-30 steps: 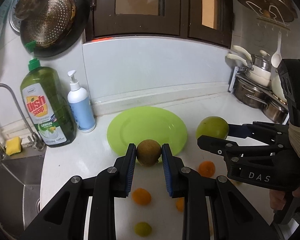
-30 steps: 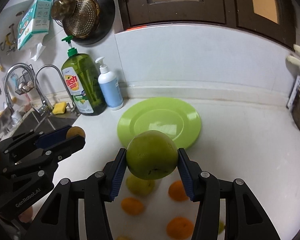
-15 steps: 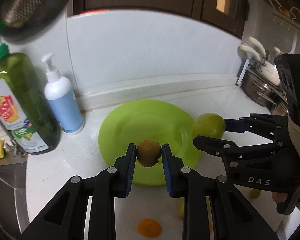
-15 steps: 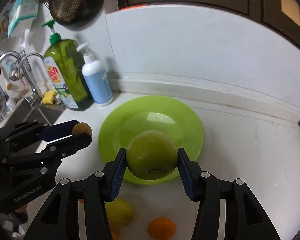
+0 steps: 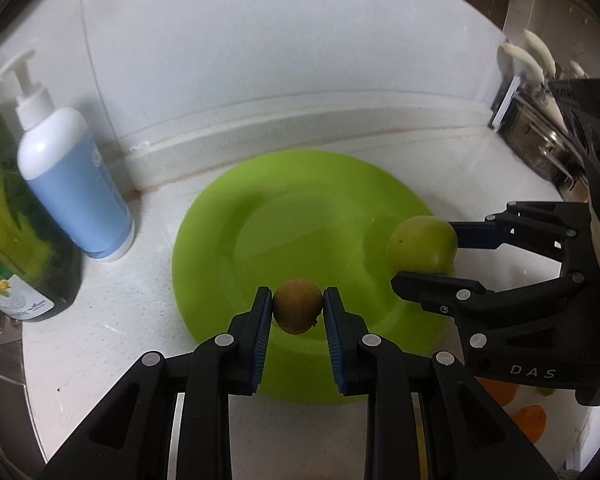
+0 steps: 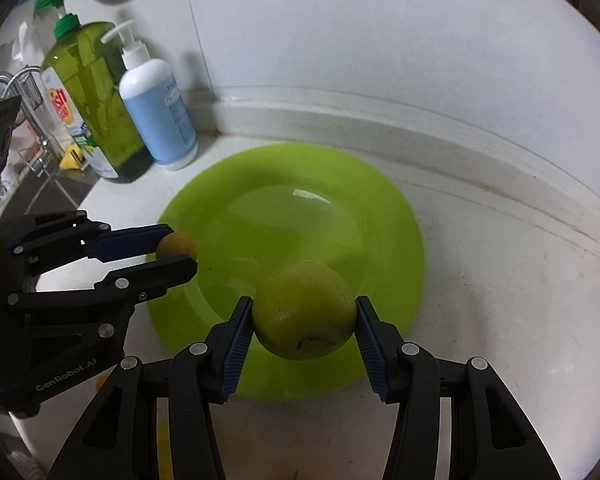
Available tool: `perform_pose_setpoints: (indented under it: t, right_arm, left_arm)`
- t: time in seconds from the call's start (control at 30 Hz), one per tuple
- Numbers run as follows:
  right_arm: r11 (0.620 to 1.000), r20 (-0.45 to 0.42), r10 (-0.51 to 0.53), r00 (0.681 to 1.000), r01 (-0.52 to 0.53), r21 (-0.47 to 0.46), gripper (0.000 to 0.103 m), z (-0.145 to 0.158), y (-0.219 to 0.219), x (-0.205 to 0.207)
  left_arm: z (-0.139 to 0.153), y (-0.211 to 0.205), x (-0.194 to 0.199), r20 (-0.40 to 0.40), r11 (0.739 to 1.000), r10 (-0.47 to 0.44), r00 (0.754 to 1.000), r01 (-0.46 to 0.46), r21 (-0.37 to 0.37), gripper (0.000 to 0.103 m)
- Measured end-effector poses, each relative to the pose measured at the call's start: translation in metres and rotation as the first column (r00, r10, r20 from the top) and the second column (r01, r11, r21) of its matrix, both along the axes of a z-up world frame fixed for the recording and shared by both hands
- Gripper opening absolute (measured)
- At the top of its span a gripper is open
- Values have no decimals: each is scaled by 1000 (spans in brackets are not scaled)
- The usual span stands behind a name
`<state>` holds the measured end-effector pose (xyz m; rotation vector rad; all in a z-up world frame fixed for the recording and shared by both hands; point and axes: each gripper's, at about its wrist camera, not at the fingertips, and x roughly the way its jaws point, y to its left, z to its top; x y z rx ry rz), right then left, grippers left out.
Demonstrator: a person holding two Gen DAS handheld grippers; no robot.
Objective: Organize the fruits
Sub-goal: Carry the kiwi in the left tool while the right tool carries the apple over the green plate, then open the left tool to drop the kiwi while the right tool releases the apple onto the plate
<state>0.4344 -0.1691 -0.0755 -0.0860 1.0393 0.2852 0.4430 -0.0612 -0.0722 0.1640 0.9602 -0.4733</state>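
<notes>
We have two grippers over a green plate (image 5: 204, 240) on a white counter (image 5: 112, 320). Left gripper (image 5: 298, 312) is clenched on a small brown fruit (image 5: 298, 310), blue pads pressing both its sides. In the left wrist view the fruit sits over the plate's 6 o'clock rim area, above the plate; we cannot tell if it touches it. Right gripper (image 6: 305, 322) is grasping a big green fruit (image 6: 305, 310), one pad on each side. In the right wrist view it hangs over the plate's 5 o'clock part.

In the left wrist view we see the right gripper (image 5: 424, 258) at 3 o'clock with the green fruit (image 5: 422, 246) over the plate's right rim. In the right wrist view we see the left gripper (image 6: 178, 254) at 9 o'clock with the brown fruit (image 6: 176, 244) over the plate's left rim. The two fruits are well apart, with the plate's bare centre between them.

A blue pump bottle (image 5: 72, 184) stands at 10 o'clock of the plate, near its rim, apart from it. A green dish soap bottle (image 6: 92, 100) stands just beside the pump bottle on its left. An orange fruit (image 5: 532, 422) lies on the counter at 4 o'clock in the left wrist view, partly hidden by the right gripper. Pots (image 5: 548, 148) stand at 2 o'clock by the wall.
</notes>
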Motion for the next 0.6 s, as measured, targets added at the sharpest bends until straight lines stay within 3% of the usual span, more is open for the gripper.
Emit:
perform_pose_setpoints:
  t: [0.6]
  right_arm:
    - [1000, -44, 15, 999, -15, -12, 51, -17, 2, 14]
  left_arm:
    - [-22, -6, 16, -60, 1000, -7, 998, 9, 23, 27]
